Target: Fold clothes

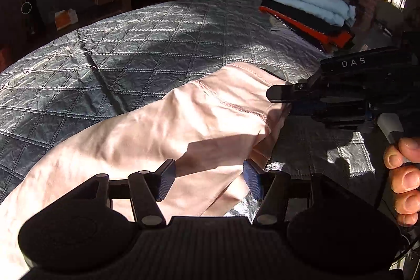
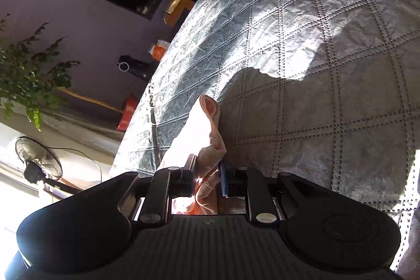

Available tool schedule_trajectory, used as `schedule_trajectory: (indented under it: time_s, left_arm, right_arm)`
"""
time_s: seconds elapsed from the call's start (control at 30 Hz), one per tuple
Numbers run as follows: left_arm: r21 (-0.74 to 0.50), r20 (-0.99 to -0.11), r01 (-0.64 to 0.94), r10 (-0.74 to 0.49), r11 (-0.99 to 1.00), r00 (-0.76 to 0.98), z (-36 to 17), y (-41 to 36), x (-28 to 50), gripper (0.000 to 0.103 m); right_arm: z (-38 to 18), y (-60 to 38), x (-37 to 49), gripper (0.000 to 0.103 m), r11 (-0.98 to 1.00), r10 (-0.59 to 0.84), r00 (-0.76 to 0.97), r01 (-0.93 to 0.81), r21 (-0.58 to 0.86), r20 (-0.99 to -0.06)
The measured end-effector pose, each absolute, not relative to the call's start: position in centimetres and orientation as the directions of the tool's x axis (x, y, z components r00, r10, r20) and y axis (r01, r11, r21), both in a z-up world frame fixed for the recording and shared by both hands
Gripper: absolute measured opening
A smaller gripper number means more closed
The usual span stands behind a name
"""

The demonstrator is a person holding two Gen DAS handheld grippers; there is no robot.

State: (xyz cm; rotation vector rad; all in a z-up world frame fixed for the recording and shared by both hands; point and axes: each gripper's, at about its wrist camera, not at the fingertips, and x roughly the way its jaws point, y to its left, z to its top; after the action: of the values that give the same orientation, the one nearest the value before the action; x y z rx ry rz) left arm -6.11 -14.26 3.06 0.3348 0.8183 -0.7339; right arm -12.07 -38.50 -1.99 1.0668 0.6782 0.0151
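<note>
Right now, the pink garment (image 1: 162, 127) lies on the quilted bedspread (image 1: 157, 38) with its long axis running from about 7 o'clock up to 2 o'clock in your left wrist view. Your left gripper (image 1: 208, 181) sits at the 6 o'clock edge of that view, directly over the cloth. Its jaws stand roughly half apart, straddling the fabric; the blue pads (image 1: 166, 183) do not appear to press it. Your right gripper (image 2: 207, 179) is clamped on a bunched fold of the garment's far end, which rises toward 12 o'clock in its own view. Your left hand looks the nearer one to the free length of cloth. The stack of folded clothes (image 1: 307, 12) waits at 1 o'clock, well apart.
</note>
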Motion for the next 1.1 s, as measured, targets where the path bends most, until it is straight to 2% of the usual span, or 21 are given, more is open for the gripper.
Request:
schedule_trajectory:
  time_s: [0.1, 0.2, 0.27, 0.33, 0.37, 0.43, 0.63, 0.73, 0.8, 0.9, 0.97, 1.0, 1.07, 1.1]
  left_arm:
    - [-0.008, -0.731, 0.691, -0.476, 0.723, 0.489, 3.8, -14.1, -6.1, 0.053]
    - [-0.012, -0.703, 0.652, -0.470, 0.758, 0.533, 4.6, -13.4, -5.4, 0.058]
    - [-0.018, -0.727, 0.625, -0.440, 0.780, 0.528, 4.1, -13.3, -4.8, 0.062]
    - [-0.010, -0.790, 0.630, -0.392, 0.777, 0.470, 2.6, -13.7, -4.2, 0.061]
    - [0.011, -0.792, 0.650, -0.390, 0.760, 0.470, 2.0, -13.8, -4.5, 0.070]
    - [0.031, -0.784, 0.664, -0.394, 0.747, 0.480, 1.7, -14.3, -4.7, 0.070]
    - [0.026, -0.788, 0.672, -0.399, 0.740, 0.470, 1.3, -14.5, -4.3, 0.071]
    - [0.028, -0.788, 0.675, -0.400, 0.737, 0.469, 1.2, -14.5, -4.1, 0.072]
    - [0.027, -0.788, 0.676, -0.401, 0.736, 0.468, 1.2, -14.3, -4.1, 0.073]
    - [0.023, -0.788, 0.685, -0.408, 0.728, 0.460, 1.2, -14.0, -4.3, 0.073]
    - [0.023, -0.789, 0.689, -0.410, 0.724, 0.458, 1.2, -13.7, -4.3, 0.074]
    - [0.027, -0.790, 0.692, -0.409, 0.721, 0.457, 1.3, -13.6, -4.4, 0.074]
    - [0.033, -0.791, 0.696, -0.407, 0.718, 0.457, 1.3, -13.4, -4.6, 0.075]
    - [0.034, -0.792, 0.696, -0.406, 0.717, 0.457, 1.3, -13.3, -4.6, 0.075]
  right_arm:
    - [-2.1, -38.6, -12.2, 0.023, 0.508, 0.326, 0.796, 0.308, 0.805, -0.510]
    - [-2.1, -38.6, -12.3, 0.023, 0.511, 0.327, 0.795, 0.307, 0.803, -0.512]
    - [-2.0, -38.6, -12.3, 0.023, 0.518, 0.326, 0.795, 0.302, 0.800, -0.512]
    - [-1.7, -38.5, -12.2, 0.023, 0.533, 0.323, 0.796, 0.293, 0.794, -0.512]
    - [-1.5, -38.4, -12.2, 0.023, 0.544, 0.322, 0.798, 0.284, 0.790, -0.509]
    - [-0.9, -38.2, -12.2, 0.023, 0.564, 0.322, 0.804, 0.262, 0.783, -0.500]
    - [2.9, -36.2, -10.7, 0.023, 0.683, 0.366, 0.811, 0.100, 0.724, -0.457]
    - [5.2, -34.4, -9.7, 0.023, 0.715, 0.456, 0.787, -0.047, 0.697, -0.415]
    - [6.7, -32.9, -9.1, 0.018, 0.726, 0.522, 0.758, -0.153, 0.671, -0.391]
    - [7.7, -31.0, -8.4, 0.017, 0.744, 0.566, 0.710, -0.220, 0.631, -0.419]
    - [7.8, -30.2, -8.1, 0.018, 0.777, 0.544, 0.697, -0.209, 0.594, -0.466]
    - [7.7, -30.5, -8.3, 0.021, 0.796, 0.510, 0.705, -0.170, 0.581, -0.493]
    - [7.4, -32.5, -9.6, 0.022, 0.780, 0.450, 0.756, -0.074, 0.621, -0.475]
    - [7.1, -33.7, -10.5, 0.031, 0.770, 0.402, 0.786, -0.013, 0.638, -0.470]
